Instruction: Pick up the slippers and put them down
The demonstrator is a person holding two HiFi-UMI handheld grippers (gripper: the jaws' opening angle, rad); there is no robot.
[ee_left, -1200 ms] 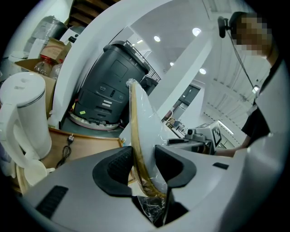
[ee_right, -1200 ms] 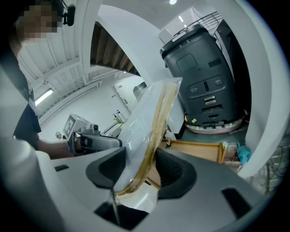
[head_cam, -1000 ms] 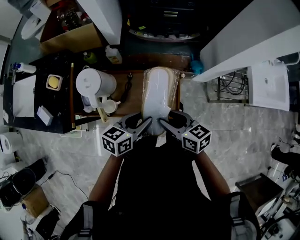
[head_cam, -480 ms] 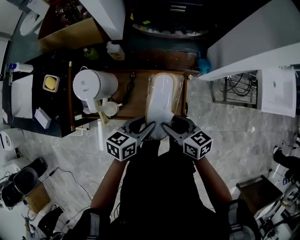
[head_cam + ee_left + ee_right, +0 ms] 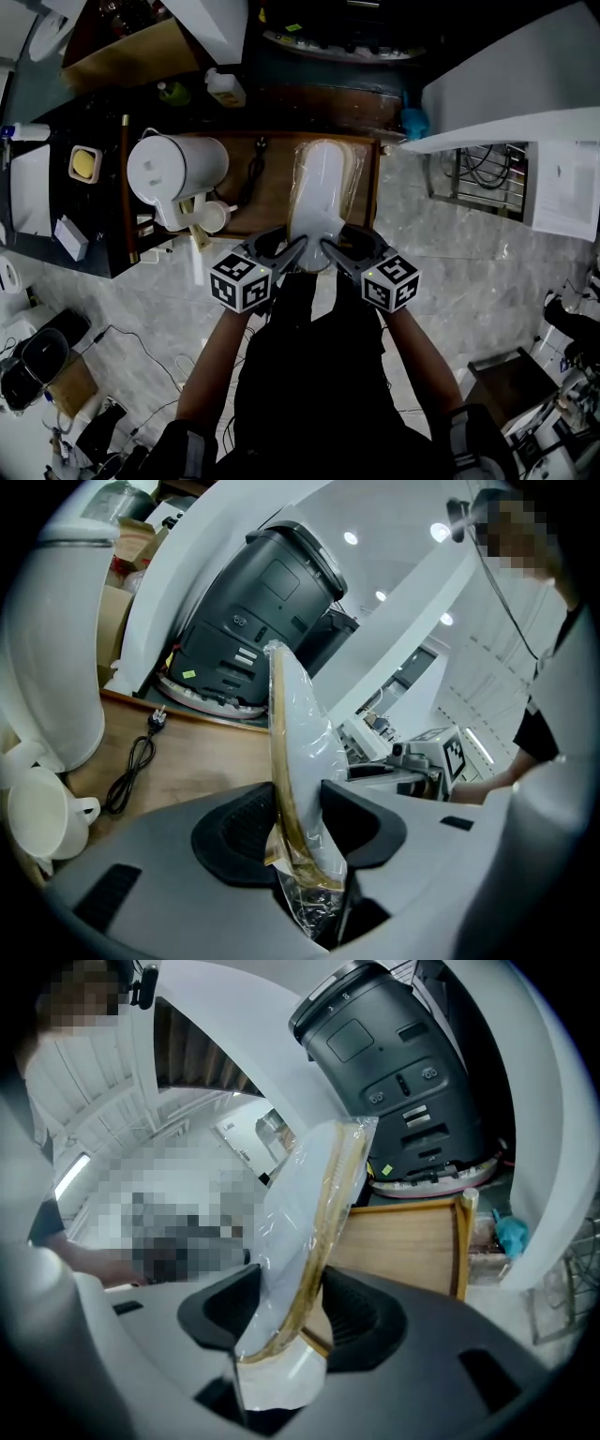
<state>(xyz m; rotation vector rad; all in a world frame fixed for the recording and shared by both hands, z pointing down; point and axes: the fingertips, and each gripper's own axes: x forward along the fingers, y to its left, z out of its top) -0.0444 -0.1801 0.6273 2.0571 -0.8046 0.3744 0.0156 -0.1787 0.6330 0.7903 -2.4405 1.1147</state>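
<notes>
Pale grey, marble-patterned floor tile [image 5: 469,281] is seen throughout. A wooden table [image 5: 267,192] with a raised rim is found beside a dark counter [image 5: 56,220]. A white jug [image 5: 173,169] and a black power cord [image 5: 255,169] are noted on the wood. White curved panels [image 5: 525,84] are recorded at right, with a wire rack [image 5: 483,173] below them. Round ceiling lights [image 5: 350,538] are lit.
</notes>
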